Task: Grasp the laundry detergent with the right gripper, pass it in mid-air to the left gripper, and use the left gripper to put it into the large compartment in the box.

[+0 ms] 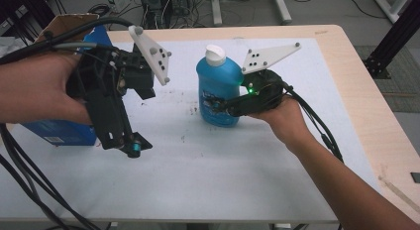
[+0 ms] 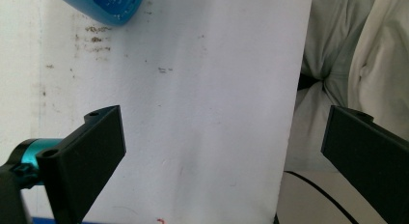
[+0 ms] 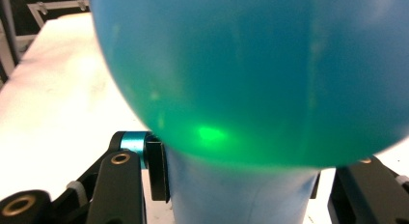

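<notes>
Bottle [image 1: 218, 88] grip comes first: my right gripper [image 1: 225, 105] clamps its 2 jaws on the blue body, low in the middle of the high frame, with the white cap [image 1: 215, 55] above. I should keep the squeeze even and lift straight, since the rounded wall could slip. My left gripper [image 2: 219, 151] hangs spread wide and empty. Open white mat [image 1: 237, 165] fills the lower centre; the blue box [image 1: 57, 132] crowds the left edge.
</notes>
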